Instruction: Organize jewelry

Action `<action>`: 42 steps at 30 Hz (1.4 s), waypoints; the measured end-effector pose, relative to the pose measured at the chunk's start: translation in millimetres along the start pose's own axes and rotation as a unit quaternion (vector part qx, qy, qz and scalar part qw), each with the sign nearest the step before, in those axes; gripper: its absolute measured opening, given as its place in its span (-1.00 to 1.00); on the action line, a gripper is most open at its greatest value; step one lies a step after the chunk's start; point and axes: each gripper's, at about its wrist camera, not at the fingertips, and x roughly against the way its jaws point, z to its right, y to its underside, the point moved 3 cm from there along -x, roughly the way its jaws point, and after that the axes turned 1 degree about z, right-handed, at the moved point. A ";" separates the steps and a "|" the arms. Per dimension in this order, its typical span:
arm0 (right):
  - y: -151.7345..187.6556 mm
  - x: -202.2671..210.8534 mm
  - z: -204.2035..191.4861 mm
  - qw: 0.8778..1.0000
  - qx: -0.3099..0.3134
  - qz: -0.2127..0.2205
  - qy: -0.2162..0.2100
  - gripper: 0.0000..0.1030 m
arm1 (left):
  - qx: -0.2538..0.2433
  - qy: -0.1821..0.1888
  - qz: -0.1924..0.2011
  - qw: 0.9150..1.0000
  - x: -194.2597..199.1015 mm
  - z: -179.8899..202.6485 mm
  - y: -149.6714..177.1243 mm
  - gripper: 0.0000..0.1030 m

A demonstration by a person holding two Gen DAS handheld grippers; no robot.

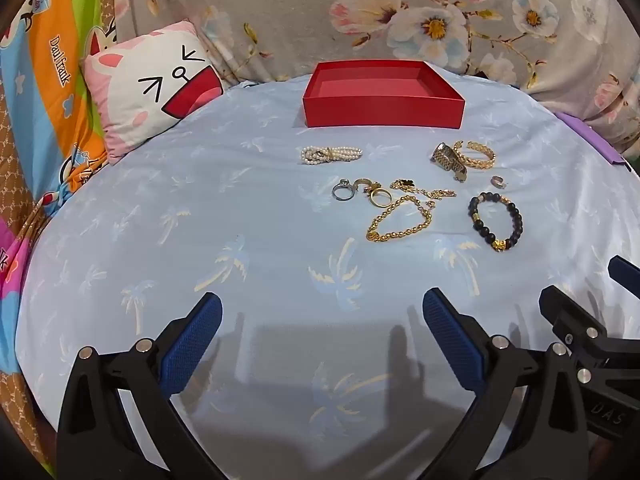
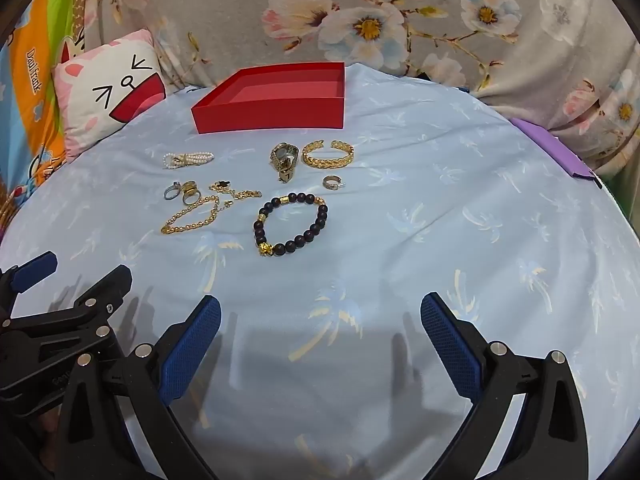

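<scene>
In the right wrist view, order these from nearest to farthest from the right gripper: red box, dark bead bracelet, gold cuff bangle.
1. Dark bead bracelet, nearest, left of centre.
2. Gold cuff bangle, behind it.
3. Red box, farthest, at the back.
Right gripper jaws open.

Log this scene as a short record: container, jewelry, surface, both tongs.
container: red box, open, nothing visible inside
jewelry: pearl bracelet, watch, gold cuff, dark bead bracelet, gold chain, rings, all outside the box
surface: blue palm-print cloth
left tongs: open, holding nothing
right tongs: open, holding nothing
</scene>
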 end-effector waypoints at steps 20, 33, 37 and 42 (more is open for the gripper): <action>-0.1 0.0 -0.1 1.000 0.000 -0.003 0.000 0.90 | -0.002 -0.001 -0.003 1.000 -0.2 -0.2 0.3 0.90; -1.0 3.8 2.7 1.000 0.000 -0.007 0.002 0.90 | -0.003 -0.002 -0.007 1.000 -3.5 -6.1 0.9 0.90; -0.4 -0.6 0.2 1.000 0.000 -0.006 0.003 0.90 | -0.004 -0.004 -0.004 1.000 -2.3 -4.5 -0.9 0.90; 0.1 -3.2 2.2 1.000 -0.002 -0.010 0.002 0.90 | -0.001 -0.004 0.000 1.000 0.6 -8.8 3.1 0.90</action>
